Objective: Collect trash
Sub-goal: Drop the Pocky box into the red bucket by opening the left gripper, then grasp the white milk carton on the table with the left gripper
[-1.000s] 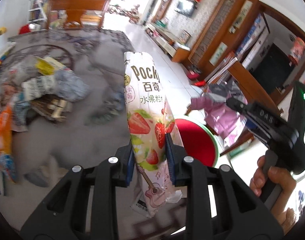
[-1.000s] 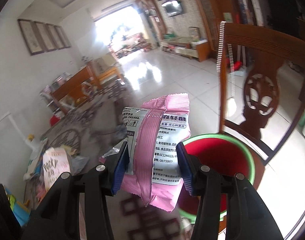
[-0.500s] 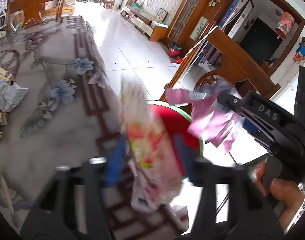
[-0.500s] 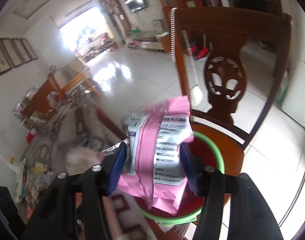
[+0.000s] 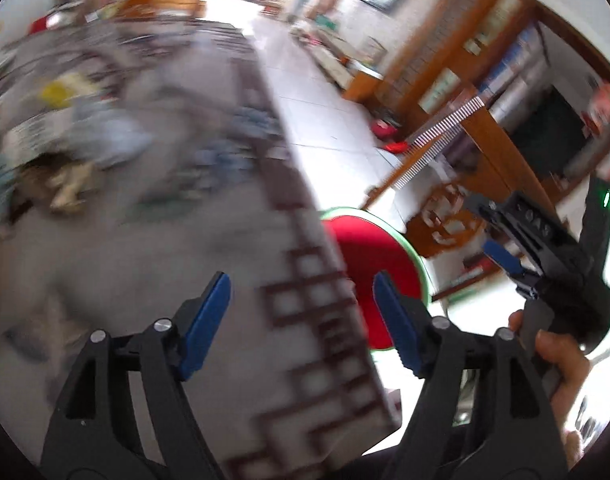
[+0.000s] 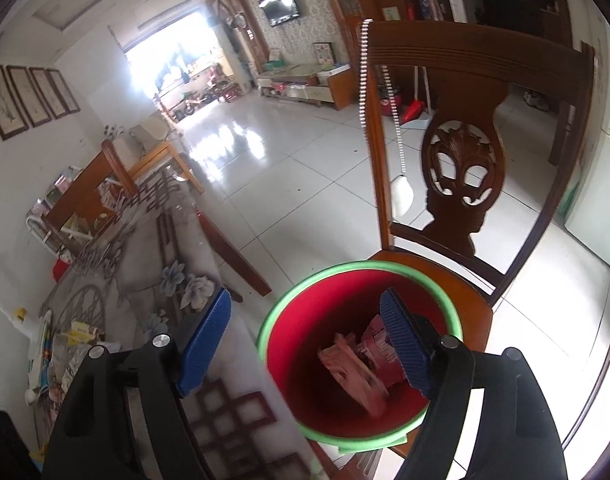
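Observation:
My left gripper (image 5: 301, 320) hangs over the table's edge, its jaws opening with nothing between them; this view is blurred. Just right of it is the red bin (image 5: 369, 252) with a green rim. My right gripper (image 6: 305, 344) hovers over that red bin (image 6: 289, 360), which stands on a wooden chair seat, and its jaws are opening too, empty. Pink and strawberry-print snack wrappers (image 6: 357, 372) lie inside the bin. In the left wrist view the right gripper (image 5: 491, 232) shows at the right, held by a hand (image 5: 561, 360). More trash (image 5: 65, 140) is piled on the table's far left.
The table carries a grey flowered cloth (image 6: 177, 280) with a brown lattice border. The carved chair back (image 6: 465, 140) rises behind the bin, a beaded cord hanging from it. Loose wrappers (image 6: 65, 344) lie at the table's left; beyond is white tiled floor (image 6: 305, 184).
Both grippers opened and let go of their wrappers, which now lie in the red bin. The right gripper moved over the bin; the left swung back toward the table.

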A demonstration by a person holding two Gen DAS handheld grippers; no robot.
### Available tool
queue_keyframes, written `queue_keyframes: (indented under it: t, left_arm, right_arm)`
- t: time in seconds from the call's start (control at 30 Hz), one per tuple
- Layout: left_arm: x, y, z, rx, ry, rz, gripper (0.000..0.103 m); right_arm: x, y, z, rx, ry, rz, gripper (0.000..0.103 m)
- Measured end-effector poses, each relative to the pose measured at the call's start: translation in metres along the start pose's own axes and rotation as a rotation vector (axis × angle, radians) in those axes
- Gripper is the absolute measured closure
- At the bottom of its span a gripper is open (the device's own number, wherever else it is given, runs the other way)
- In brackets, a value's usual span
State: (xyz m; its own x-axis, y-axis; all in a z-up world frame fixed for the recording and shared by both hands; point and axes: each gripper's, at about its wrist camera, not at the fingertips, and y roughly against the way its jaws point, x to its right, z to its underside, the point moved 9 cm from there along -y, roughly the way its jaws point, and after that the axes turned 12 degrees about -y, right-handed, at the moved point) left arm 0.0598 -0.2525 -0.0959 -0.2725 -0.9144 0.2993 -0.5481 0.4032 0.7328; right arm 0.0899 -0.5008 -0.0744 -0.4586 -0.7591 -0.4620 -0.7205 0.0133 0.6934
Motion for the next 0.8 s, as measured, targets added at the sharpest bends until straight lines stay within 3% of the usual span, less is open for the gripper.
queue_keyframes:
  t: [0.13, 0.23, 0.3, 0.37, 0.47, 0.53, 0.67, 0.8]
  left_arm:
    - [-0.076, 0.055, 0.014, 0.046, 0.136, -0.143, 0.022]
    - [-0.151, 0.108, 0.042, 0.095, 0.335, -0.286, 0.013]
    - [-0.195, 0.142, 0.067, 0.142, 0.496, -0.390, 0.012]
    - [-0.235, 0.172, 0.095, 0.189, 0.673, -0.462, 0.012]
    - [-0.270, 0.187, 0.122, 0.187, 0.830, -0.535, 0.012]
    - [-0.281, 0.184, 0.128, 0.170, 0.858, -0.540, 0.012]
    - [-0.295, 0.179, 0.128, 0.145, 0.851, -0.650, 0.009]
    - [-0.302, 0.160, 0.145, 0.079, 0.933, -0.641, 0.009]
  right_arm:
    - [-0.019, -0.002, 0.012, -0.024, 0.042, -0.018, 0.027]
    - [-0.035, -0.003, 0.022, -0.046, 0.074, -0.041, 0.026]
    - [-0.045, -0.003, 0.029, -0.059, 0.094, -0.056, 0.026]
    - [-0.053, -0.003, 0.034, -0.063, 0.114, -0.065, 0.025]
    - [-0.069, -0.002, 0.043, -0.067, 0.153, -0.078, 0.025]
    - [-0.077, -0.002, 0.048, -0.073, 0.170, -0.084, 0.025]
    - [-0.087, -0.003, 0.057, -0.083, 0.203, -0.094, 0.025]
    - [-0.090, -0.004, 0.061, -0.084, 0.224, -0.087, 0.024]
